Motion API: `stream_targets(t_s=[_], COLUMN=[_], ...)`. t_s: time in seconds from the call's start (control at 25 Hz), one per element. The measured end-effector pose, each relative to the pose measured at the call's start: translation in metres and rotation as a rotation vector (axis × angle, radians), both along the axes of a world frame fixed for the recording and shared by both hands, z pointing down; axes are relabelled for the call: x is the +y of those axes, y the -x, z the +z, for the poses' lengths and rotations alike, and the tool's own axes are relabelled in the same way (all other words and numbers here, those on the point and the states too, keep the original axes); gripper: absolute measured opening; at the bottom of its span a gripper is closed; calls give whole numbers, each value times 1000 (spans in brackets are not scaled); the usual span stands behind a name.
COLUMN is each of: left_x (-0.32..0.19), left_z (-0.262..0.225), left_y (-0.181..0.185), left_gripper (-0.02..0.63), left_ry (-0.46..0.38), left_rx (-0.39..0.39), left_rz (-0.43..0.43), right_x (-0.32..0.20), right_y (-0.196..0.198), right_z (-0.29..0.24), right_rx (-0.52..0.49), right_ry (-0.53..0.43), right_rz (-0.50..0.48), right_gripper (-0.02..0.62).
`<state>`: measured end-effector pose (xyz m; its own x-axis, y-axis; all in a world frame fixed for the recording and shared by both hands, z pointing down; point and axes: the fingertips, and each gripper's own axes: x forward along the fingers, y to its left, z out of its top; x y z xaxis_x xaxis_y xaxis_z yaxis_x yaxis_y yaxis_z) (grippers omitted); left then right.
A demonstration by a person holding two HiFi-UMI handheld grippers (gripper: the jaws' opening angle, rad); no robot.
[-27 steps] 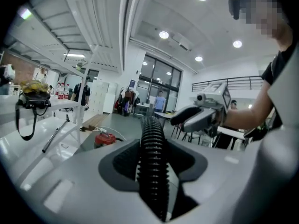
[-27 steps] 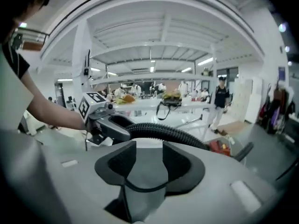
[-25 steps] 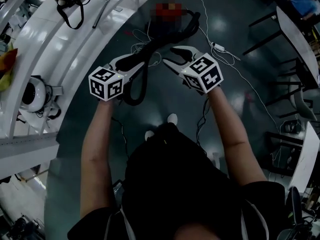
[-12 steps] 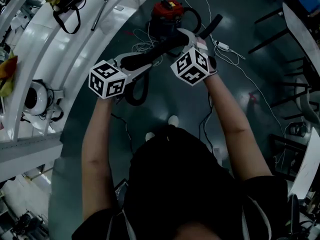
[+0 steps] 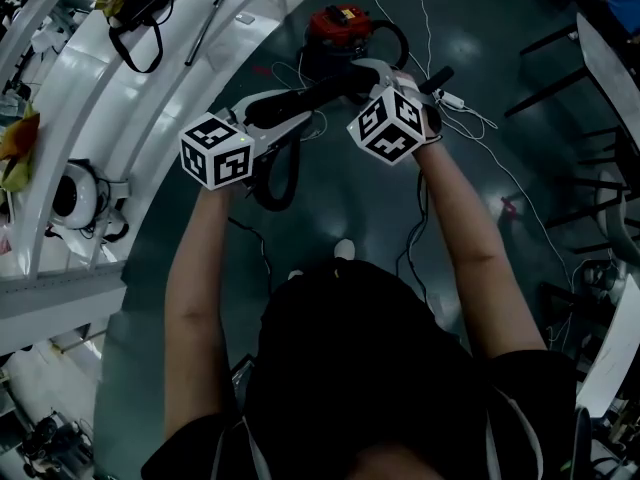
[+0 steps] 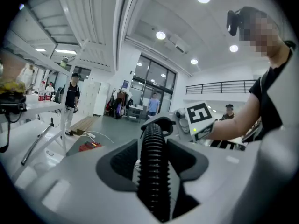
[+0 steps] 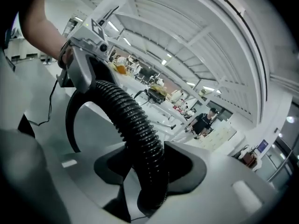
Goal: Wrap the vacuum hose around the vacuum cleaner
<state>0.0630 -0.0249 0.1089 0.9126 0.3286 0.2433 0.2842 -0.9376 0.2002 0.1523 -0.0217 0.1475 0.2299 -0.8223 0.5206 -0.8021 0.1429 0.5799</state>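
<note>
The red-topped vacuum cleaner (image 5: 335,23) stands on the dark floor ahead of me. Its black ribbed hose (image 5: 322,90) runs level between both grippers, and a loop (image 5: 277,183) hangs down beside the left one. My left gripper (image 5: 264,118) is shut on the hose (image 6: 153,167), which passes straight out between its jaws toward the right gripper (image 6: 198,120). My right gripper (image 5: 368,76) has just been closing, and its jaws now press on the hose (image 7: 140,134) nearer the vacuum. From there the hose arcs across to the left gripper (image 7: 88,50).
A white curved bench (image 5: 130,98) borders the floor on the left, with a black bag (image 5: 140,3) and a round white device (image 5: 70,193) on it. White cables (image 5: 470,118) trail across the floor. Dark chairs (image 5: 590,198) stand at the right. People stand in the distance (image 6: 72,97).
The right gripper has rolled over and closed on the hose nearer the vacuum. Both hands have carried the hose toward the vacuum, which now sits nearer in the head view.
</note>
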Motion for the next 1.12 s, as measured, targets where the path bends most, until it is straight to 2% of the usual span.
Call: stream_targets(t_s=[0.24, 0.36, 0.48, 0.72, 0.88, 0.92, 0.96, 1.0, 1.12], left_x=[-1, 1, 7, -11, -17, -16, -13, -10, -13], left_z=[20, 25, 30, 49, 58, 57, 57, 55, 47], left_y=[-15, -20, -23, -29, -38, -43, -48, -52, -64], left_gripper=[299, 304, 310, 310, 317, 304, 244, 216, 186], left_ry=[-6, 28, 23, -38, -25, -19, -11, -5, 3], left_rx=[36, 79, 104, 67, 45, 39, 28, 11, -24], left_rz=[-99, -111, -108, -173, -145, -121, -89, -55, -20], right_x=[16, 18, 25, 44, 49, 48, 48, 47, 45], right_y=[-40, -57, -75, -108, -122, -126, -130, -134, -147], right_z=[-1, -5, -6, -19, -25, -27, -27, -27, -20], right_rx=[-86, -153, -210, -317, -341, -344, -349, -356, -395], right_ry=[-25, -58, -82, -165, -214, -218, -220, -220, -217], right_rz=[78, 123, 181, 293, 348, 359, 369, 380, 419], right_gripper=[201, 201, 204, 206, 209, 209, 210, 210, 210])
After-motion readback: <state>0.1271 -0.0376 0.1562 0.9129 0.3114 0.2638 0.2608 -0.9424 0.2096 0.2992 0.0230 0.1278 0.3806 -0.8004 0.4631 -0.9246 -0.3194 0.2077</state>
